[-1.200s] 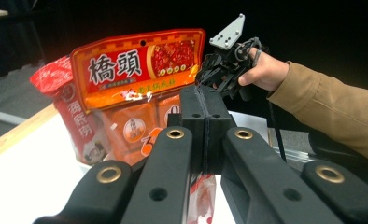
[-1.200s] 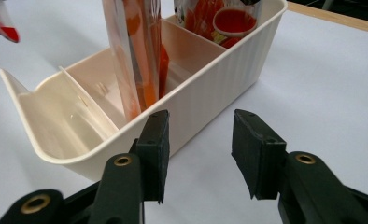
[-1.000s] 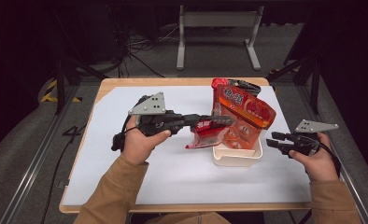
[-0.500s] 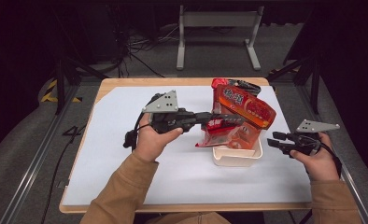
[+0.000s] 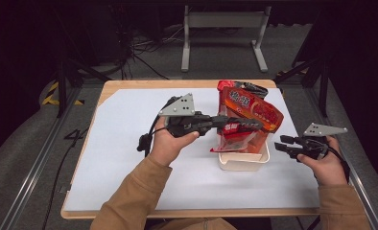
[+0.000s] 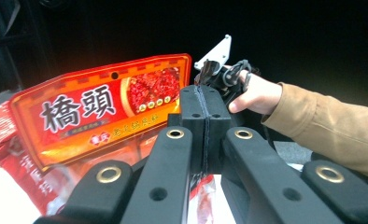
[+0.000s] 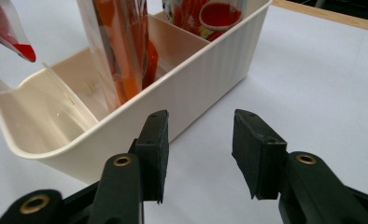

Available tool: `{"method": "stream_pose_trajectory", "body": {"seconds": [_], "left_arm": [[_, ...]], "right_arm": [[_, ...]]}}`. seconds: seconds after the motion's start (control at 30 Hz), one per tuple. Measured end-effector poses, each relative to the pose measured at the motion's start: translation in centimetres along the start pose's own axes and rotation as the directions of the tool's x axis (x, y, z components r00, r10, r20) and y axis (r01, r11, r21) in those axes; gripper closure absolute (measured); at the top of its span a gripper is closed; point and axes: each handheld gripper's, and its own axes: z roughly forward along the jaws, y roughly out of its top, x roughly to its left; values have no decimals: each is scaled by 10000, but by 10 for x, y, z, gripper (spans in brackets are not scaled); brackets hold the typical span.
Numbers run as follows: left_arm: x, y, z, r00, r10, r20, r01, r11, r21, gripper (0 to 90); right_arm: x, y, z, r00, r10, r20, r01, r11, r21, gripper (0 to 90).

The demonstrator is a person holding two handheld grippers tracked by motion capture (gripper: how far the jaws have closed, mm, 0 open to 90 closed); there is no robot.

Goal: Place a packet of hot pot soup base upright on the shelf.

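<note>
Red sauce packets [image 5: 248,115] stand in a cream bin [image 5: 242,161]. Left gripper [image 5: 256,126] pinches one packet's edge; right gripper [image 5: 279,144] hovers beside, jaws apart.

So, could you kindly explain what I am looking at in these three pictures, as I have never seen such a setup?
A person sits at a table holding a two-jaw tool in each hand. One picture looks down from above; the other two come from cameras riding on each tool. The left gripper has its jaws shut, apparently pinching a clear red sachet over the cream bin. Red printed pouches stand in that bin. The right gripper waits beside it, jaws open and holding nothing.
</note>
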Motion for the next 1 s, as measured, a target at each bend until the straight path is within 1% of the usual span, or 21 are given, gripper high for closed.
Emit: {"method": "stream_pose_trajectory", "body": {"seconds": [0.07, 0.27, 0.43, 0.47, 0.63, 0.9, 1.0], "left_arm": [[0, -1, 4, 10000, 14, 56, -13, 10000, -29, 900], [1, -4, 15, 9998, 16, 185, -16, 10000, -3, 900], [-1, -5, 23, 9992, 145, 374, -146, 9999, 38, 900], [-1, -5, 24, 9991, 144, 387, -144, 9999, -11, 900], [-1, -8, 34, 9982, 208, 559, -213, 9997, 73, 900], [-2, -14, 41, 9973, 202, 711, -208, 9998, 81, 900], [-1, -16, 44, 9971, 228, 721, -241, 9996, 168, 900]], "right_arm": [[-1, -1, 0, 10000, 6, 86, -7, 10000, 61, 564], [-1, -1, 1, 10000, 26, 44, -26, 10000, 41, 564], [-1, -1, 1, 10000, 25, 21, -25, 10000, 27, 564], [-1, -1, 1, 10000, 24, 23, -24, 10000, 27, 564], [-1, -1, 1, 10000, 22, -4, -22, 10000, 11, 564], [-1, -1, 1, 10000, 26, -7, -26, 10000, 26, 562], [-1, -1, 1, 10000, 30, -22, -30, 10000, 33, 562]]}}
